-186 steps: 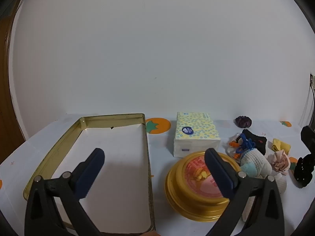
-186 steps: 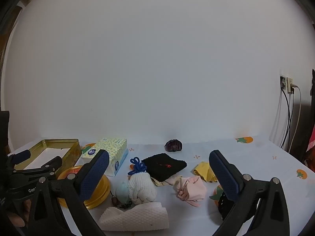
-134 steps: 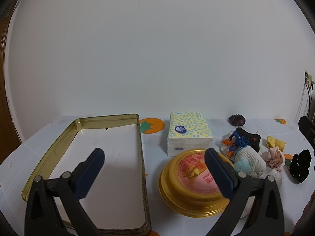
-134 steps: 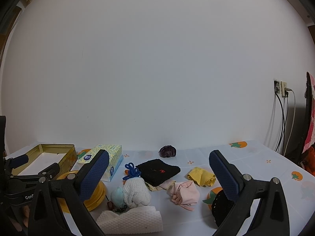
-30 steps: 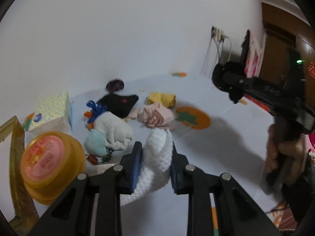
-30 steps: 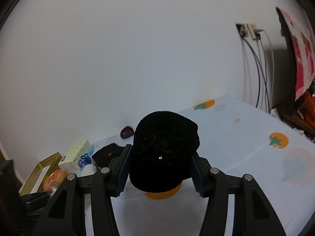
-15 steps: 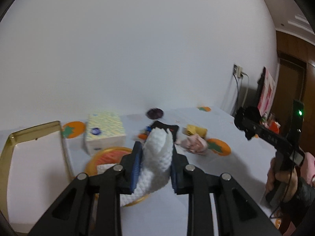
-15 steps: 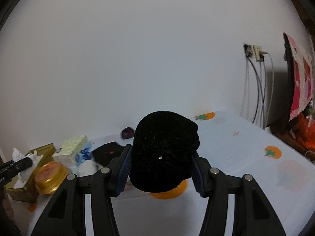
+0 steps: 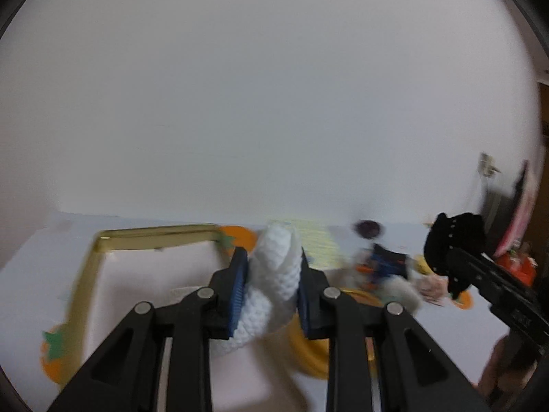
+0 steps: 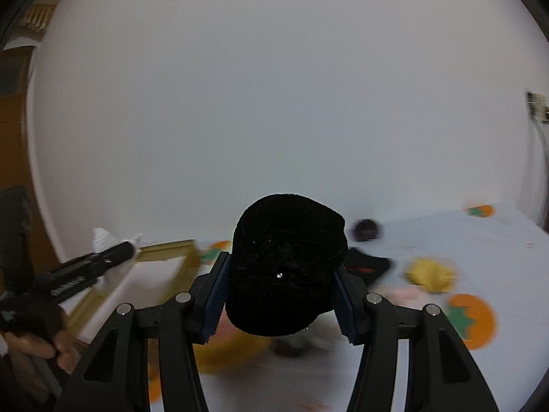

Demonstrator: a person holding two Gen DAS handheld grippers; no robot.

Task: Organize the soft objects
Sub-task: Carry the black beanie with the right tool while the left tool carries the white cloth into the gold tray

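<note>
Cloth fills both claws. The left claw [image 9: 271, 281] is clamped on a white knitted cloth [image 9: 274, 274], whose folded top sticks up past the blue pads while its tail hangs below them. It is held in the air over the near right part of the gold tin tray [image 9: 154, 237], close to that tray's right wall. The tray lies open on the tabletop [image 9: 446, 336], its pale floor showing, with its far rim and left wall in view.

The right claw [image 10: 279, 295] is closed tight on a black velvety bundle [image 10: 284, 267], which bulges above and below the pads and hides much of what lies behind it. From the left wrist view this claw sits off to the right, above the tabletop and well apart from the tray.

Between the two claws, blurred, lie a round yellow lid [image 9: 308, 350], a yellow-patterned tissue box [image 9: 315, 243], a black flat cloth [image 10: 370, 261], a yellow cloth [image 10: 429, 274] and a small dark purple bundle [image 10: 367, 230] near the wall. The tabletop to the right of the yellow cloth carries only printed orange fruit shapes [image 10: 473, 319].
</note>
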